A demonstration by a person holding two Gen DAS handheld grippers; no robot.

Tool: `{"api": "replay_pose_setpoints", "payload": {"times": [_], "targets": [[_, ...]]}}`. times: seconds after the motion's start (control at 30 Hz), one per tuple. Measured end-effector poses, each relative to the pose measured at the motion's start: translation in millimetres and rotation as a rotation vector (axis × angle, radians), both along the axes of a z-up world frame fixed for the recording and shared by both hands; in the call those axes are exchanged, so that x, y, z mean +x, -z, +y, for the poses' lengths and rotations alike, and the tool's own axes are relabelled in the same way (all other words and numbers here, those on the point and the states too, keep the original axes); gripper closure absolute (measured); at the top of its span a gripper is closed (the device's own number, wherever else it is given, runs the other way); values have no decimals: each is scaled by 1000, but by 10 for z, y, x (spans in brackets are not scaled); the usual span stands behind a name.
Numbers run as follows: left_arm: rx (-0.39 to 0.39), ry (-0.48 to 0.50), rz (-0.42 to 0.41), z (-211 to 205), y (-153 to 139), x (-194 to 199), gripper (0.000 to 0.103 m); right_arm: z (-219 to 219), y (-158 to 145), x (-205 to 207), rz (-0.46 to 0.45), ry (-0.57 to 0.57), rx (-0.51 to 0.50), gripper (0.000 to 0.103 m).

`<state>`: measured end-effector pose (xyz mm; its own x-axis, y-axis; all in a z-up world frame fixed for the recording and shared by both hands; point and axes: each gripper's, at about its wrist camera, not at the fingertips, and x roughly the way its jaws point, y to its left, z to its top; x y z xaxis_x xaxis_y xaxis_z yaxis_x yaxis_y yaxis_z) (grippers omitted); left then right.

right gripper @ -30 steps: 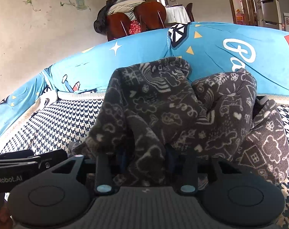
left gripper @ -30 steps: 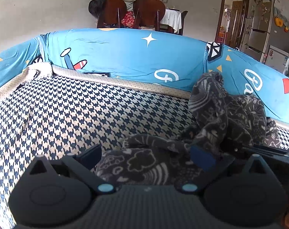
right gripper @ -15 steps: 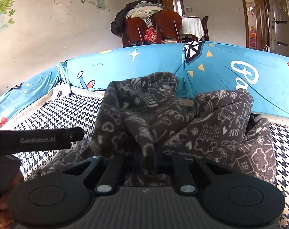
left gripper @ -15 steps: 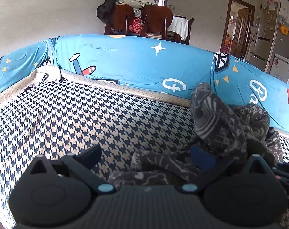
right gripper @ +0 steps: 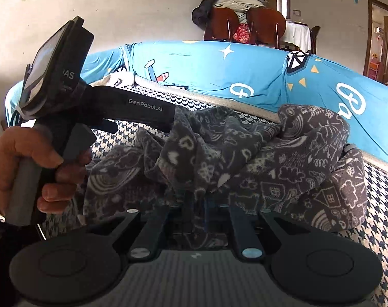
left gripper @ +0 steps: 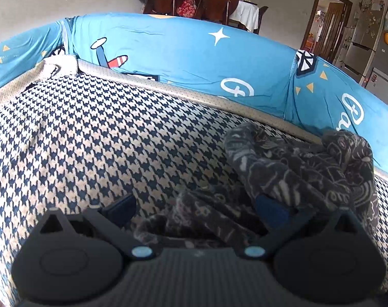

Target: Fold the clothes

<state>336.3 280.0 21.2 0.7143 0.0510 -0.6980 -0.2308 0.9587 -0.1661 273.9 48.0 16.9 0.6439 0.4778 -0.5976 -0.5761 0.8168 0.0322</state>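
Since a second ago your garment [right gripper: 245, 153] slumped from 12 o'clock; right gripper [right gripper: 194, 199] clamps it, left gripper [left gripper: 194, 204] gapes; folding's barely begun.

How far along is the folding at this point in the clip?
Early. Nothing looks folded: the dark grey fleece garment with white doodle print lies bunched on the houndstooth mattress. In hand: the right tongs are shut on a fold of it, while the left tongs are open over its near edge, gripping nothing. Left: spreading it flat and making every fold.
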Motion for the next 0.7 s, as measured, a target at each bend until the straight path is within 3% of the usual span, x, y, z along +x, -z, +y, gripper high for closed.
{"api": "replay_pose_setpoints", "payload": {"times": [0.23, 0.6, 0.7], "targets": [[11, 67, 32, -173, 90, 6, 0, -272, -207, 84, -2, 78, 75, 89], [84, 150, 69, -393, 248, -56, 0, -390, -263, 411, 11, 217, 177, 69], [95, 161, 62, -426, 257, -81, 0, -304, -233, 540, 7, 235, 182, 57]]}}
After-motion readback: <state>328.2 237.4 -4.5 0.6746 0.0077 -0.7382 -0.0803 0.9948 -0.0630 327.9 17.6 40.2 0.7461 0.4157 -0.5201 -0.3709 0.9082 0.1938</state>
